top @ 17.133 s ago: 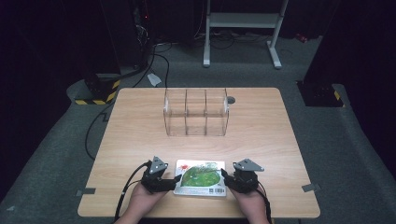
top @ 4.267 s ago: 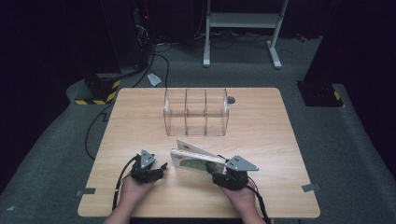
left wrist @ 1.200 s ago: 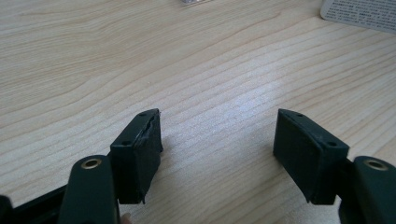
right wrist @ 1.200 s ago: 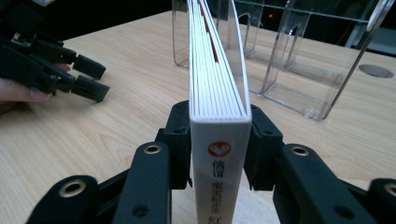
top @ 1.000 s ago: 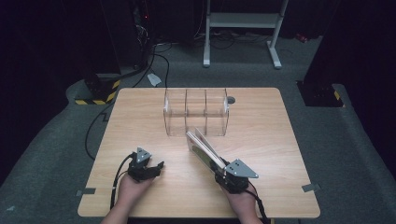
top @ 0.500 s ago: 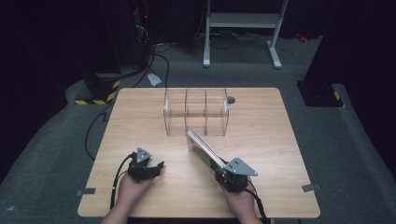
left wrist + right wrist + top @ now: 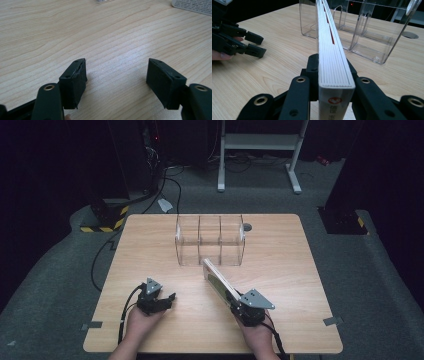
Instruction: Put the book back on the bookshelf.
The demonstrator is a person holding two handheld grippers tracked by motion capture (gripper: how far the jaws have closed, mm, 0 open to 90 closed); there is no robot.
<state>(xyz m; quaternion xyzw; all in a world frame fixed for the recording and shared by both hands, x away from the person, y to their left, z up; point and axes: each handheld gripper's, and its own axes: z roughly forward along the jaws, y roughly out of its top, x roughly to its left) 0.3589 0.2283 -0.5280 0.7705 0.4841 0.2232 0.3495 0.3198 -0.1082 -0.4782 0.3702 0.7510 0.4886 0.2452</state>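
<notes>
Right gripper view: fingers (image 7: 312, 67) clamp flat book (image 7: 332, 60) (ribbed white pages).

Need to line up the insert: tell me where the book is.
High view: the book is clamped on edge in the right gripper, just in front of the clear organizer.

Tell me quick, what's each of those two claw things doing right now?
Left gripper: open, holding nothing, low over the table.
Right gripper: shut on the book, held on edge and pointing toward the clear organizer.
</notes>
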